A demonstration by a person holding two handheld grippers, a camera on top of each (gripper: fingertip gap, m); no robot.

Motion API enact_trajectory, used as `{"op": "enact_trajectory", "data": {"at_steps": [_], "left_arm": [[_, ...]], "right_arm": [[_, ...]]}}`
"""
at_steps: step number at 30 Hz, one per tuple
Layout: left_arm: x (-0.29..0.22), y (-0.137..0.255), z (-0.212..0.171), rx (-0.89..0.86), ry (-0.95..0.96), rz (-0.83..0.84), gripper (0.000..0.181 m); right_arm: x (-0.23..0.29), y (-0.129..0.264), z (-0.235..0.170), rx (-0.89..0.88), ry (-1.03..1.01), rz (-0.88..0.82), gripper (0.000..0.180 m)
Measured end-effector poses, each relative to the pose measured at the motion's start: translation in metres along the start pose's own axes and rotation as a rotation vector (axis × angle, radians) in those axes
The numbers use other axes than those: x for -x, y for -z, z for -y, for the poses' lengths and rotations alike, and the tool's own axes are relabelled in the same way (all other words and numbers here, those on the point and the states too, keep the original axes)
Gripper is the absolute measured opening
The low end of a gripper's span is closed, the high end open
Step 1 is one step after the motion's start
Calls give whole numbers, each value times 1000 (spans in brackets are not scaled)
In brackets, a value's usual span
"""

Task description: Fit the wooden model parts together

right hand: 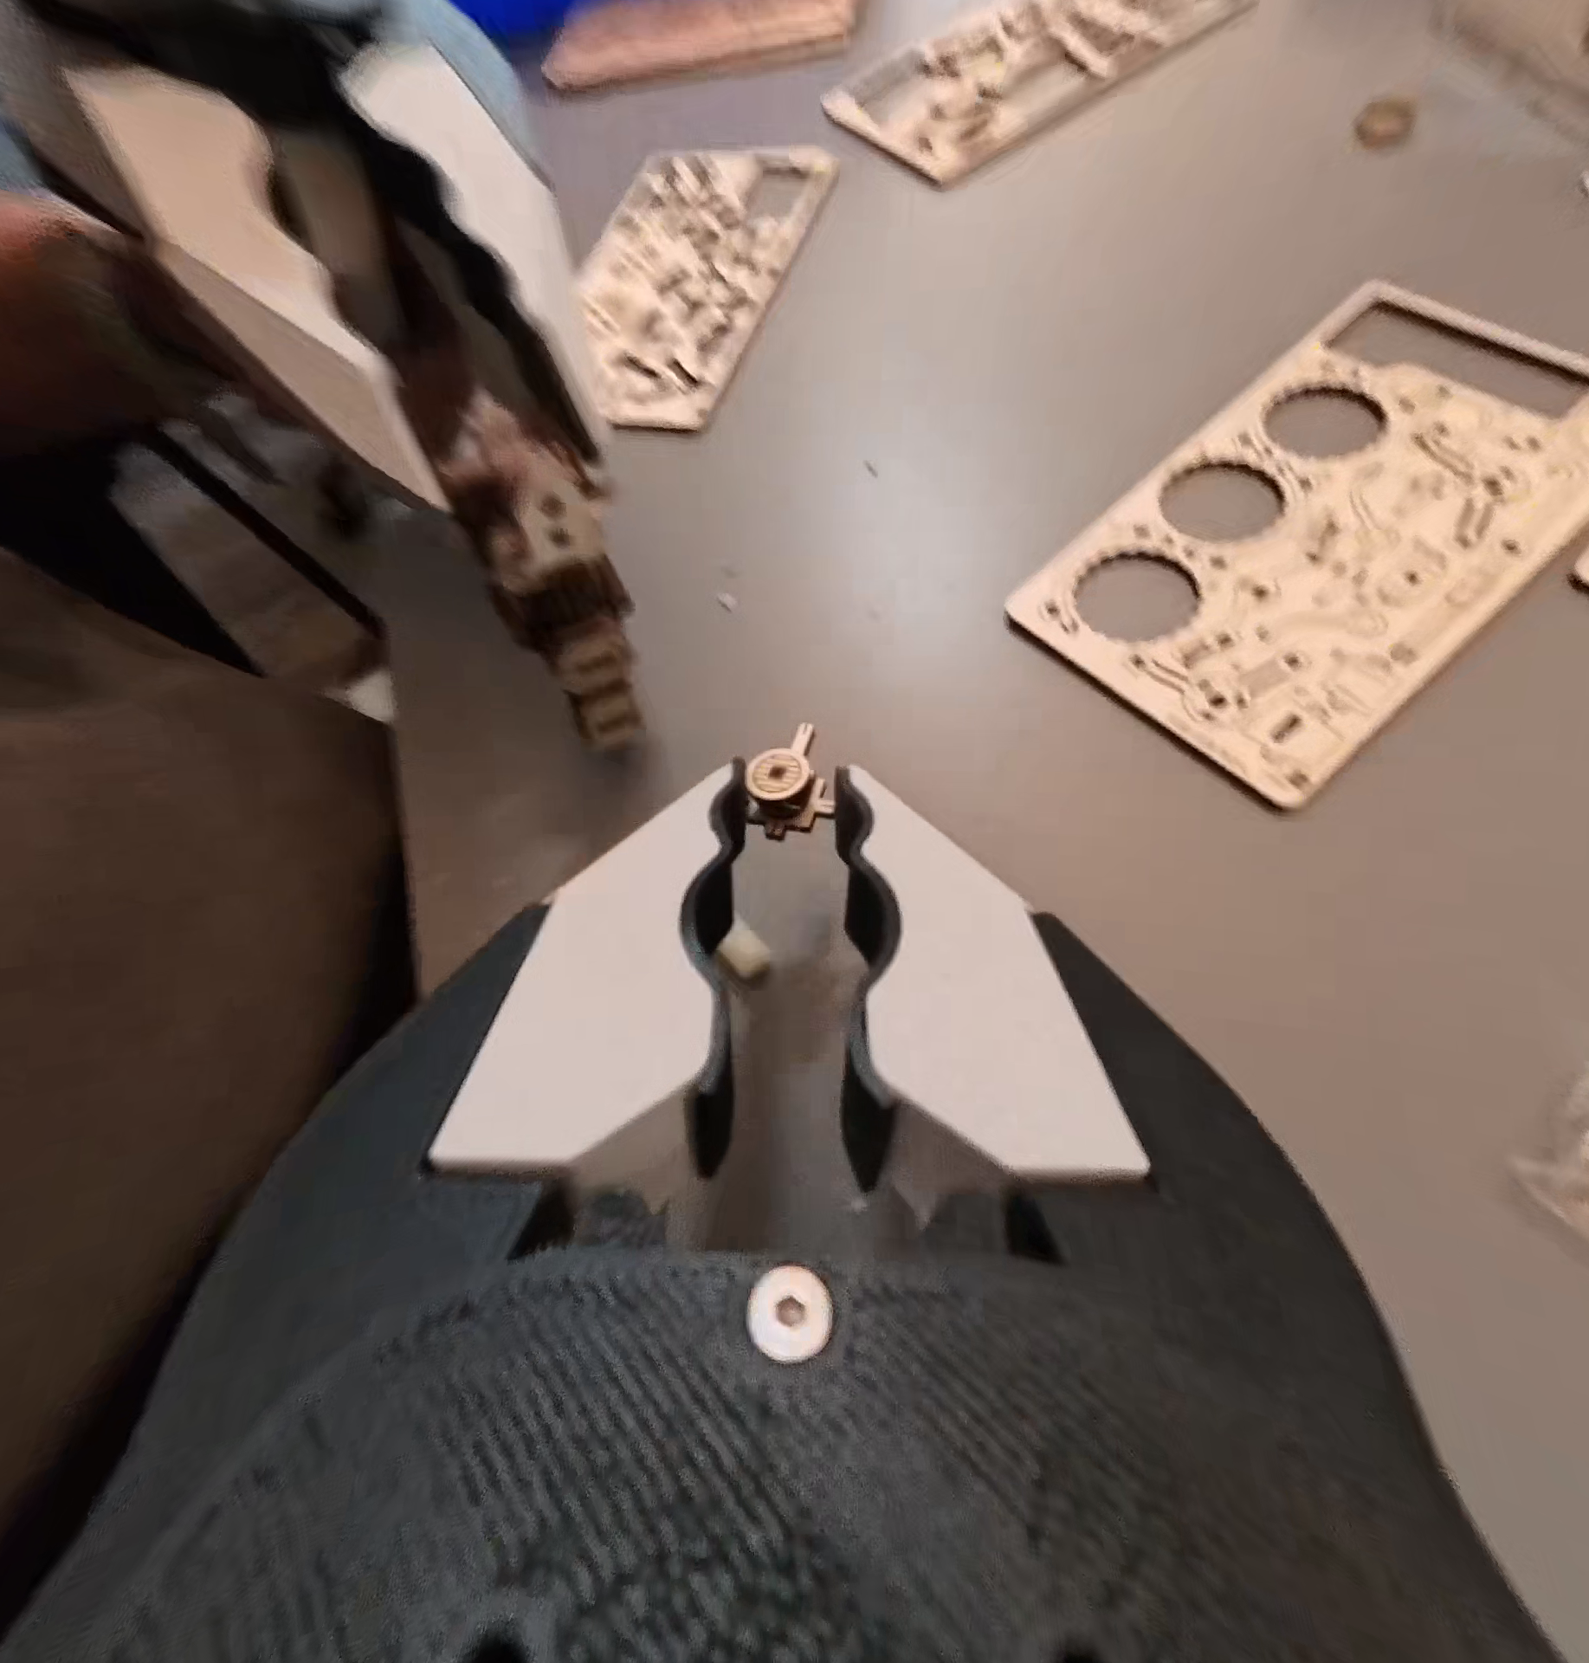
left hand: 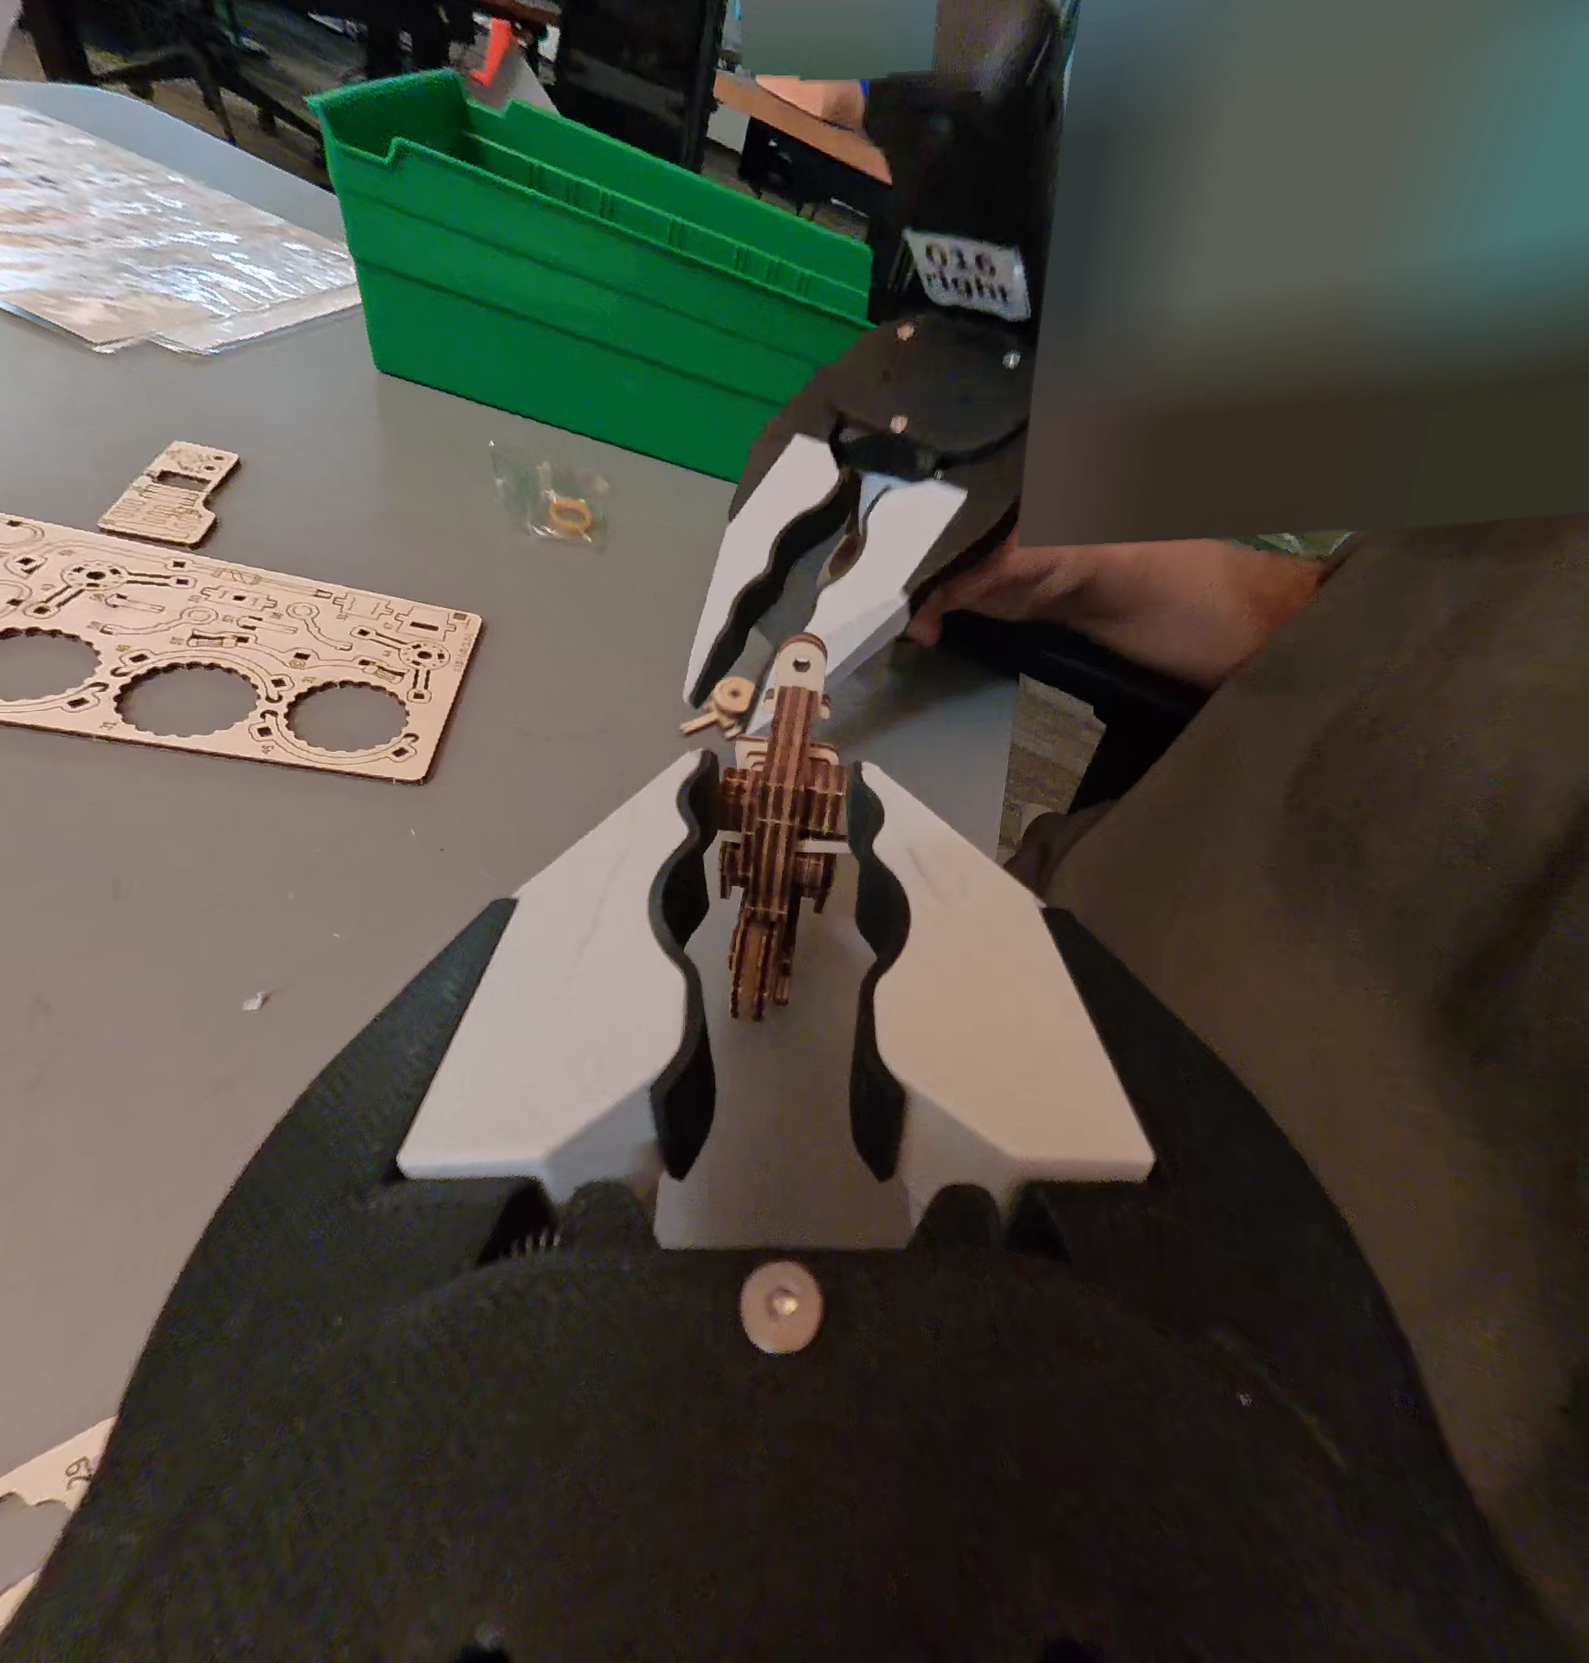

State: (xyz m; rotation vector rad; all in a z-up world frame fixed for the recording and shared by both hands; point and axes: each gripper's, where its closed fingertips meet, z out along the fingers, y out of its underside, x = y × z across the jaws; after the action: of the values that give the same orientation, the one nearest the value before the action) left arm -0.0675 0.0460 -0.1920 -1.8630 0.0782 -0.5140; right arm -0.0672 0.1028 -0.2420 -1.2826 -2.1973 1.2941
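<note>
Grey counter (left hand: 233, 900) fills most of both views, with dark furniture blurred behind it. On it lie laser-cut wooden sheets (left hand: 233, 666), several with round holes where gears were punched out, plus a small offcut (left hand: 170, 493).

Left claw (left hand: 777, 810) is closed partway on the model (left hand: 772, 864), a layered stack of dark-edged plywood held upright near the fingertips, above the counter's near edge. A pale tab with a hole sticks up from the model's top.

Right claw (right hand: 786, 796) is nearly closed, pinching a small peg (right hand: 781, 792) with a round collar at its very tips. In the left wrist view the peg (left hand: 727, 706) sits just beside the model's upper tab, not yet seated as far as can be told.

Risks from here, as a judgement: the peg is gripped only by the fingertips, so a sideways push against the tab could twist it out and drop it off the nearby counter edge. Misalignment with the hole could also bend or snap thin plywood. The model could pivot in the left claw if pressed hard.

A green bin (left hand: 592, 297) stands at the back of the counter; what shows of its inside looks empty. A small clear bag (left hand: 557, 504) near it holds a rubber band and other tiny bits. Another clear bag (right hand: 1582, 1161) lies at the right edge of the right wrist view, contents blurred.
</note>
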Motion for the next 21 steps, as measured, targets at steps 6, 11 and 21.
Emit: {"op": "enact_trajectory", "data": {"at_steps": [6, 11, 21], "left_arm": [[-6, 1, -9, 27, -14, -53, 27], [-5, 3, -9, 24, -13, -59, 27], [-5, 1, -9, 24, -31, -51, 40]], "right_arm": [[36, 19, 34, -180, 38, 247, 12], [46, 18, 34, -188, 28, 312, 12], [48, 18, 39, -237, -19, 333, 11]]}}
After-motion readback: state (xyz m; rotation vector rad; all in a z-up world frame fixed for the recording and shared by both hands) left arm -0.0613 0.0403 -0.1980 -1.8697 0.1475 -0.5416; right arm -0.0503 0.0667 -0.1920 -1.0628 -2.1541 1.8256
